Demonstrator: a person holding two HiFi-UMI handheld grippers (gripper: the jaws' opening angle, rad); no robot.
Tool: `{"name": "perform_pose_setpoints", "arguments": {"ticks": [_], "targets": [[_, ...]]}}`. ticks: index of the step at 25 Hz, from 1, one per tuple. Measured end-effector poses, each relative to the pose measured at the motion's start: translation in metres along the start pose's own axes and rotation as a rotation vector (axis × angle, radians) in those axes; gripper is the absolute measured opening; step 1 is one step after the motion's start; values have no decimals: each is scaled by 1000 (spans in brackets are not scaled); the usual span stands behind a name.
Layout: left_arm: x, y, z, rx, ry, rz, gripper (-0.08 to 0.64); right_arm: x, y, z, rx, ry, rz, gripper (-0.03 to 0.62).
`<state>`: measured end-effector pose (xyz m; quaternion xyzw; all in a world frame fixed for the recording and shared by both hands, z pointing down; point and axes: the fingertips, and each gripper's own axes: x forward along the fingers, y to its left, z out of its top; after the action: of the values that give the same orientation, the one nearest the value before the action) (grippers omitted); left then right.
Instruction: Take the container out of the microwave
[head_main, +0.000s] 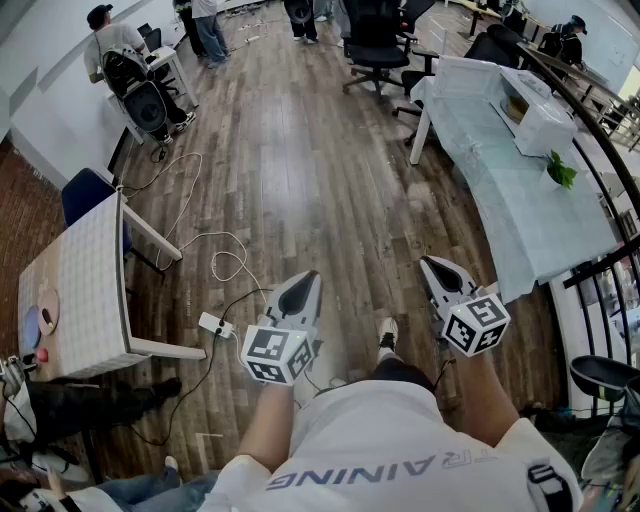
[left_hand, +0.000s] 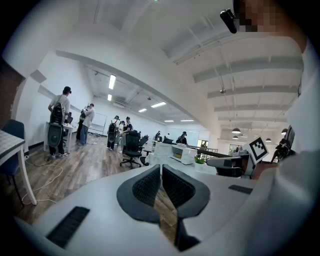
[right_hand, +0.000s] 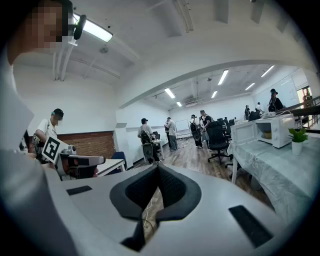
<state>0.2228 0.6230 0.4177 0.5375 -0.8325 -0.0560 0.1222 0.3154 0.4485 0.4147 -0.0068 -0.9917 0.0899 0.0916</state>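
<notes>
A: Holding both arms out front, side by side?

B: Yes. The left hand-held gripper (head_main: 305, 282) and right hand-held gripper (head_main: 430, 264) point forward, tipped slightly down, over the wooden floor (head_main: 300, 150).

A: Jaws?

B: Both pairs are pressed together, with nothing between them.

A: Where's the container?

B: The container (right_hand: 268, 134) sits inside the white microwave (right_hand: 275, 120), whose door is swung open. It's on the covered bench (head_main: 520, 215) ahead to the right, with a small potted plant (right_hand: 298, 136) near it. It's well apart from both grippers.
</notes>
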Motion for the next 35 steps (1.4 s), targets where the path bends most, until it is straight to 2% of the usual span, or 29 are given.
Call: {"name": "perform_pose_setpoints", "arguments": {"ticks": [10,16,21,28,35], "targets": [[15,3,-3,-6,9,-7,43,4,-16,-6,16,10,-22,21],[27,12,-3,-23,17,-3,43,13,-35,-2,14,5,-99,21],[49,19,-6,-45,31,-3,43,26,-51,-1,1,20,-98,21],[107,33,-1,-50,44,15,43,64,-105,1,39,42,-96,21],[210,29,27,-16,59,36,43,111,-203,27,76,25,-82,21]]}}
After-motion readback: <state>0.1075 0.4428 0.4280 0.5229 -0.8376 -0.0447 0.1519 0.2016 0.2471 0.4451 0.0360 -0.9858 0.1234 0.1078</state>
